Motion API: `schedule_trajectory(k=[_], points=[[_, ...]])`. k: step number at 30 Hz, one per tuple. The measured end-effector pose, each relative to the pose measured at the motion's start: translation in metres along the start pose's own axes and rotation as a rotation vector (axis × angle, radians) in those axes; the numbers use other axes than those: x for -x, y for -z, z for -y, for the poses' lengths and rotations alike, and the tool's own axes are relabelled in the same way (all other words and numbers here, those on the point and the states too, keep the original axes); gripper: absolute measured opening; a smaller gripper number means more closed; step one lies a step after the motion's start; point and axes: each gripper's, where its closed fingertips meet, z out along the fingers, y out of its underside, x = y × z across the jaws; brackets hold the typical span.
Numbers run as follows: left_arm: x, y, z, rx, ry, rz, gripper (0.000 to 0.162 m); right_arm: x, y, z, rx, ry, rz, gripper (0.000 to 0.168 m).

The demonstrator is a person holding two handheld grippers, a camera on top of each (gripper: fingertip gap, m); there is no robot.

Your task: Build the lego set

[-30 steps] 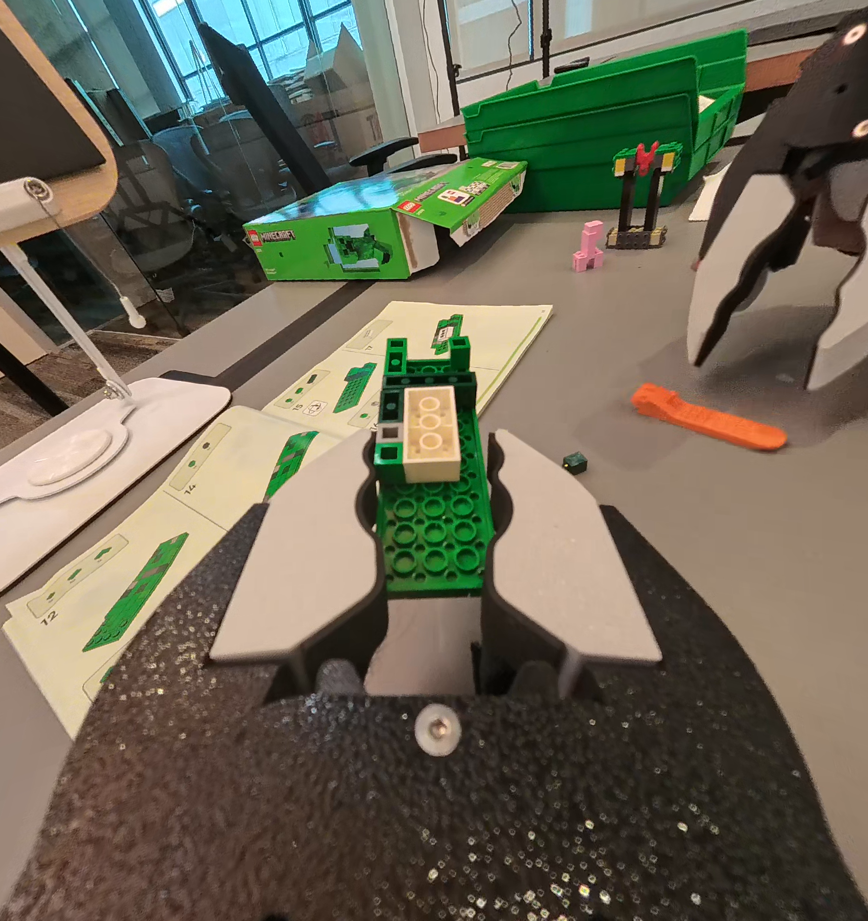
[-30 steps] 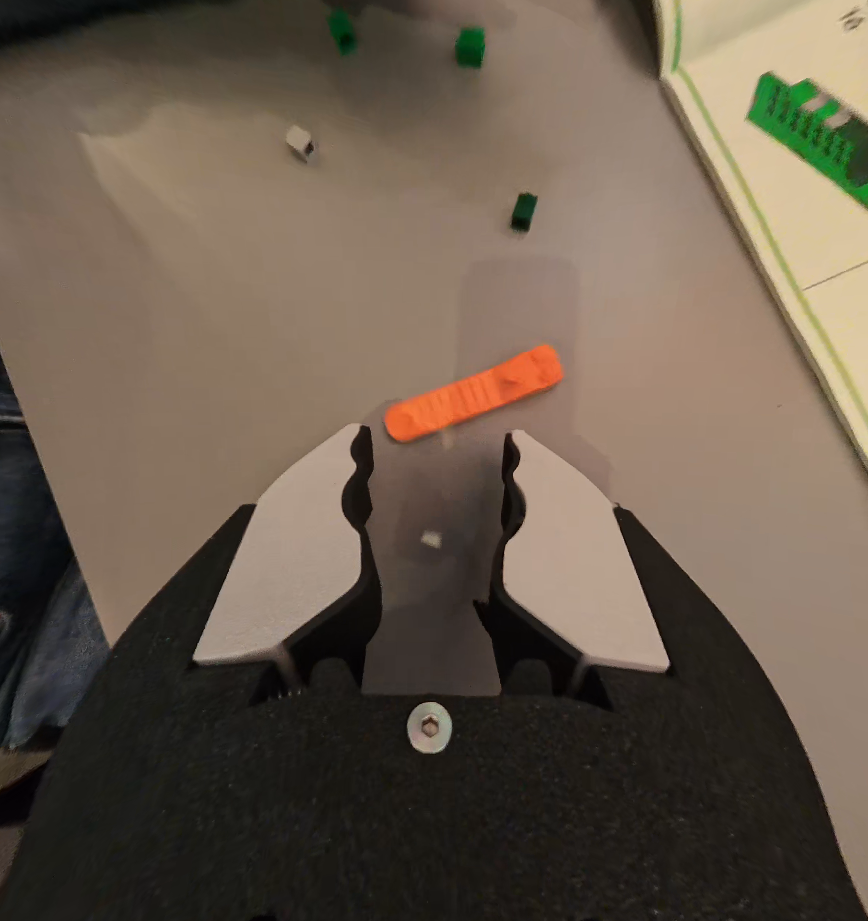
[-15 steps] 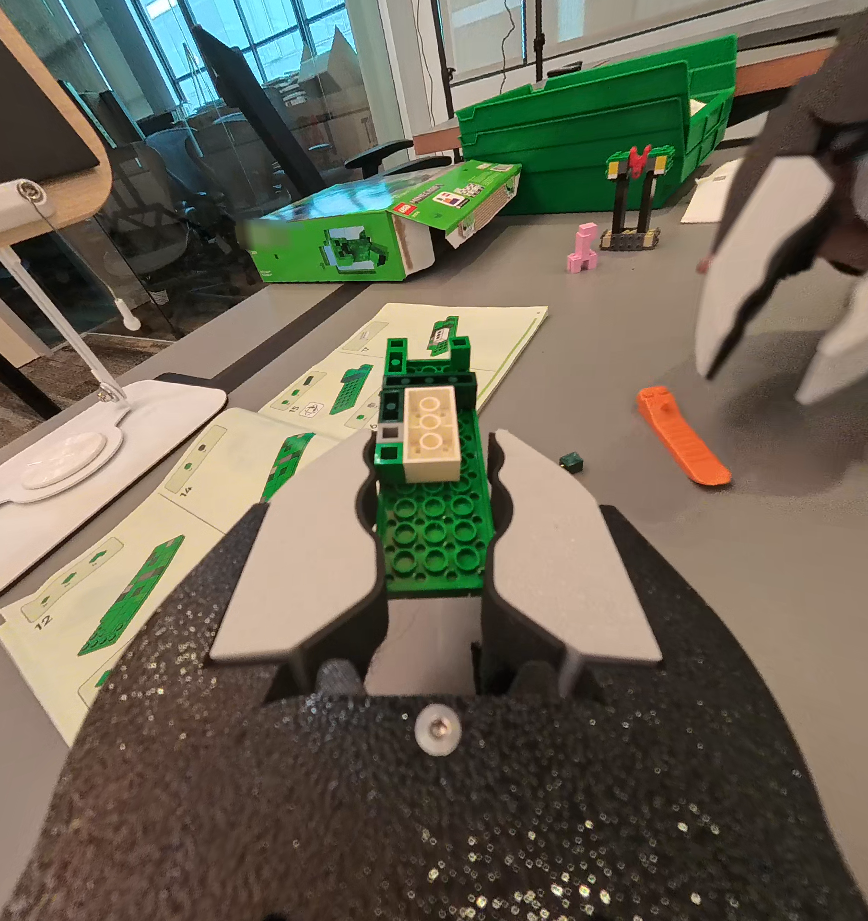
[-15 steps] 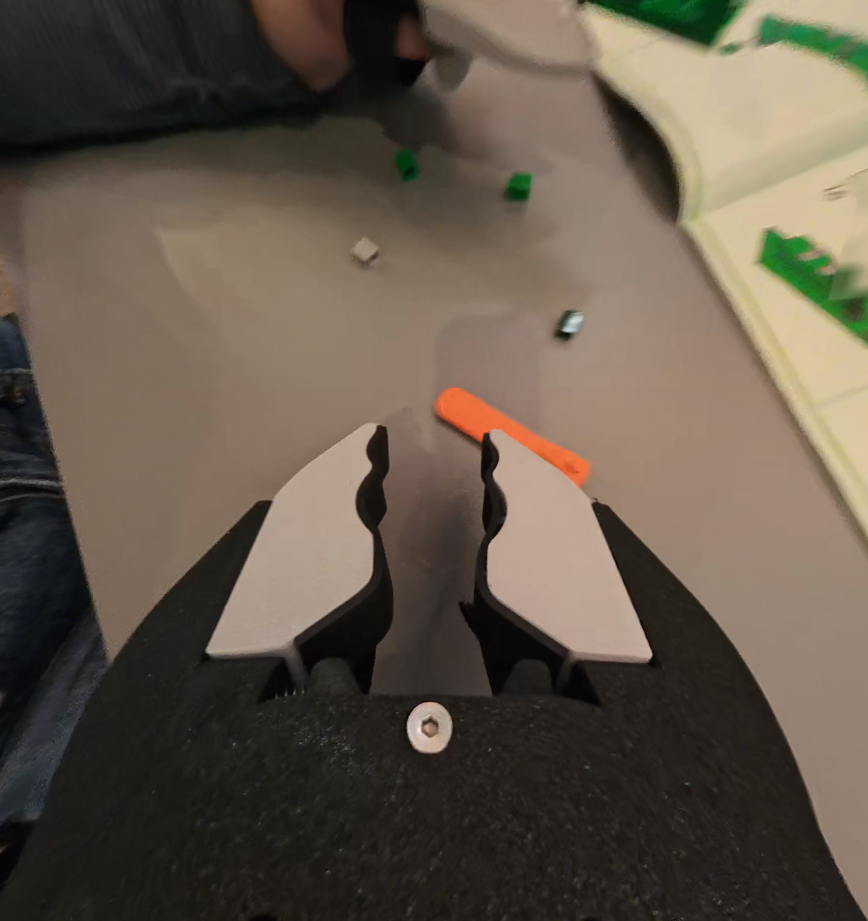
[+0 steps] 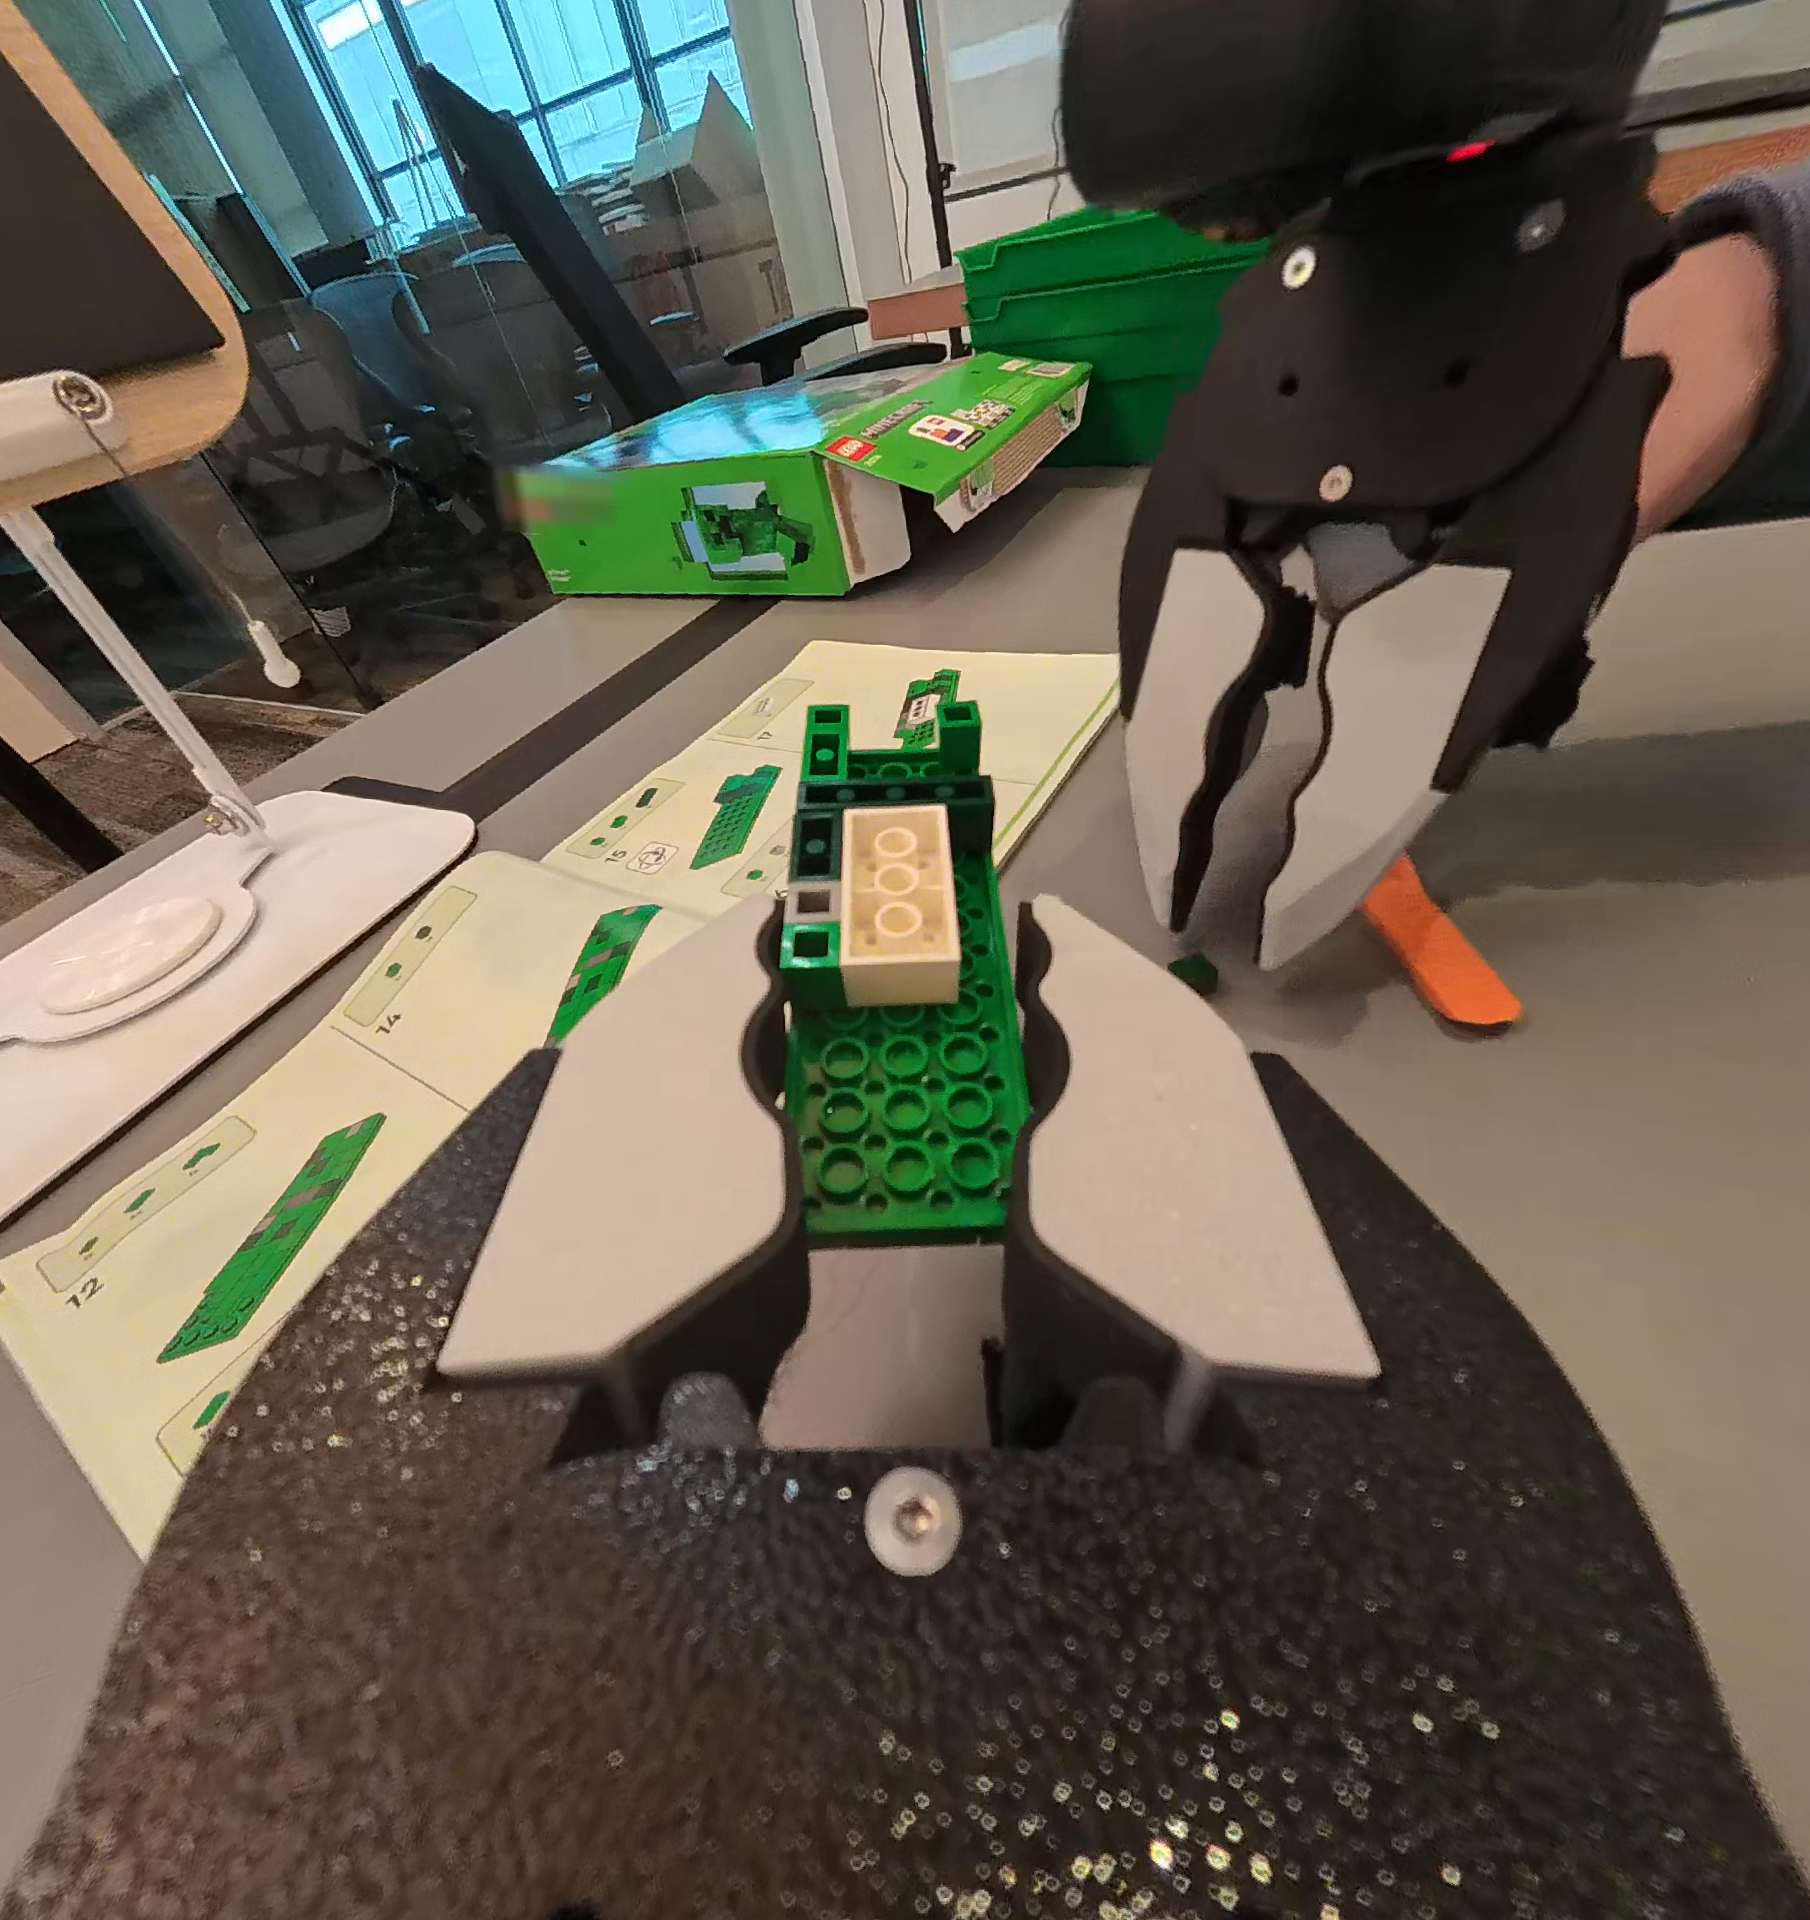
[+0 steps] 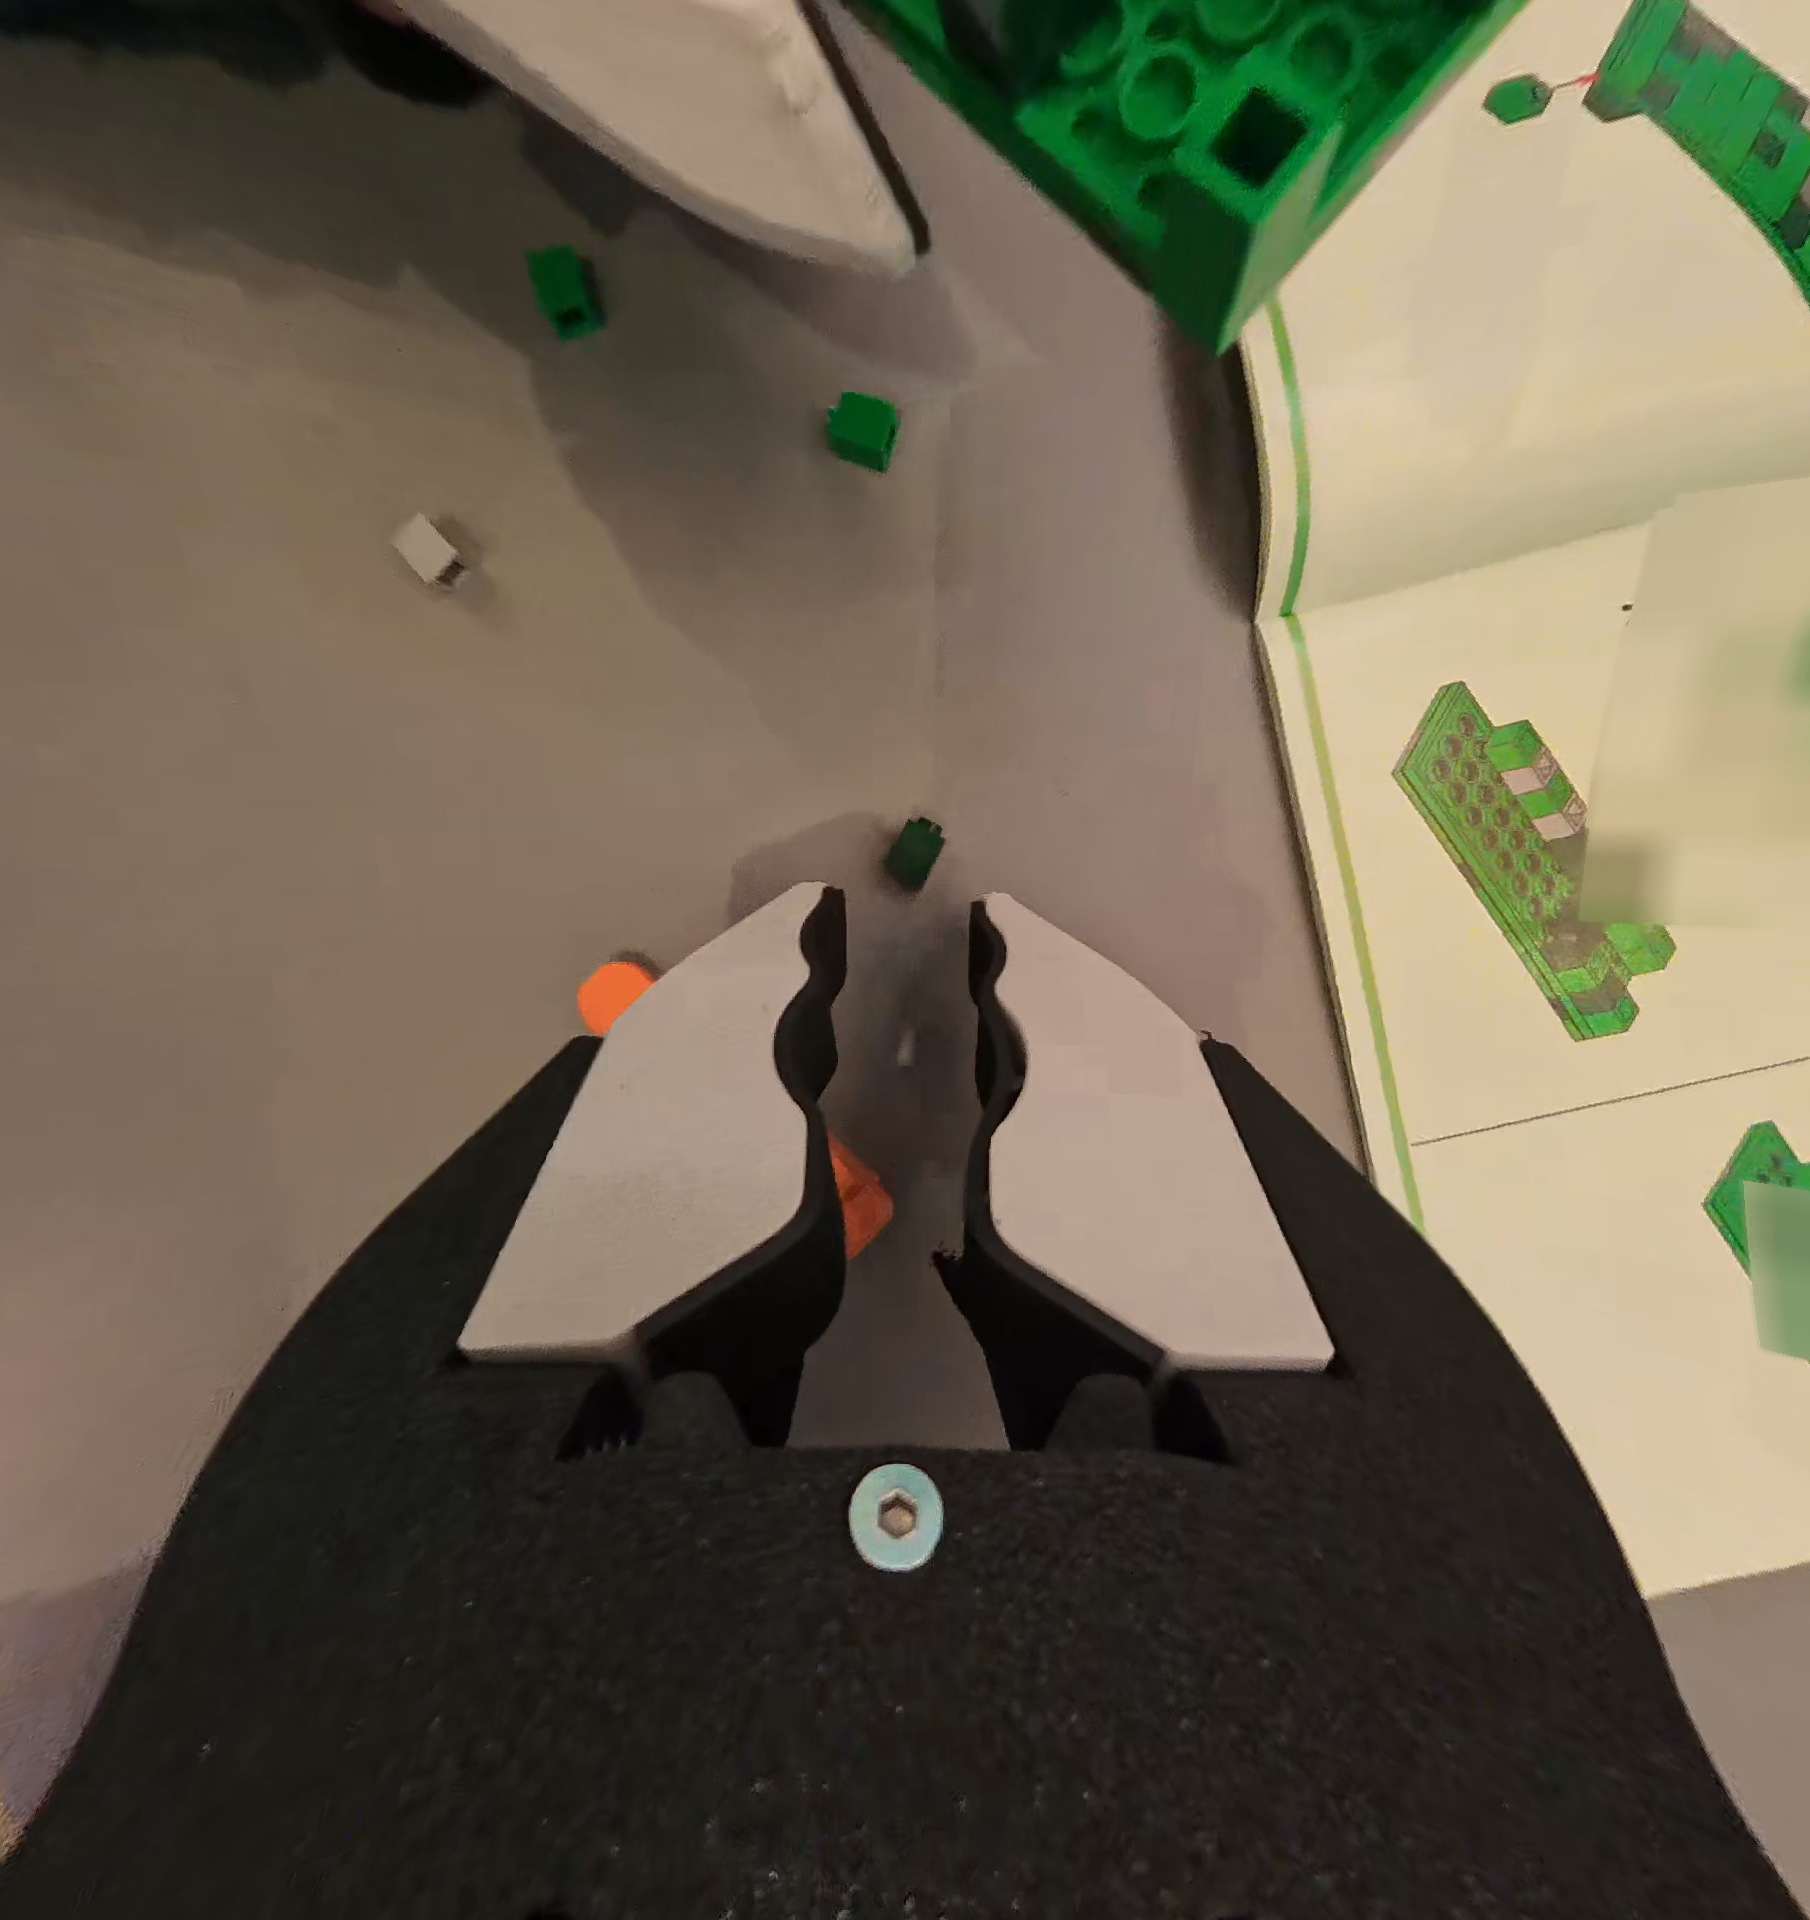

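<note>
- The left gripper (image 5: 901,997) clamps a green Lego build (image 5: 906,1091) between its two grey fingers, held above the grey table (image 5: 1607,1195) and the open instruction booklet (image 5: 444,997).
- A cream brick (image 5: 899,902) sits on the build's studded plate, with small dark green and grey bricks just beside it.
- The right gripper (image 6: 906,914) points down at the table, its fingers parted with a narrow gap and nothing between them.
- A small dark green brick (image 6: 913,852) lies on the table just ahead of the right fingertips.
- An orange brick separator (image 6: 854,1205) lies partly under the right gripper's left finger.
- Two more green bricks (image 6: 861,431) and a white brick (image 6: 428,549) lie farther off.
- A green Lego box (image 5: 776,499) lies at the far table edge.
</note>
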Motion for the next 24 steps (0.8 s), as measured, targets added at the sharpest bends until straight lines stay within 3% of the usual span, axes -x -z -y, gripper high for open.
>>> schedule_trajectory(k=[5,8,14,19,24], points=[[0.001,0.0,0.001,-0.006,0.012,0.0,0.041,0.001,-0.01,0.0,-0.02,-0.053,-0.026,0.02],[0.001,0.0,0.001,-0.008,0.014,-0.001,0.041,-0.001,-0.01,0.001,-0.038,-0.058,-0.048,0.008],[-0.004,-0.003,-0.001,0.015,-0.004,-0.026,0.041,-0.003,0.013,-0.012,-0.014,0.008,-0.118,0.008],[-0.05,-0.014,-0.012,0.154,0.065,-0.307,0.041,-0.004,0.047,-0.028,-0.052,0.019,-0.248,0.008],[-0.089,-0.023,-0.011,0.291,0.056,-0.432,0.041,0.008,0.077,-0.053,-0.074,-0.018,-0.35,0.008]])
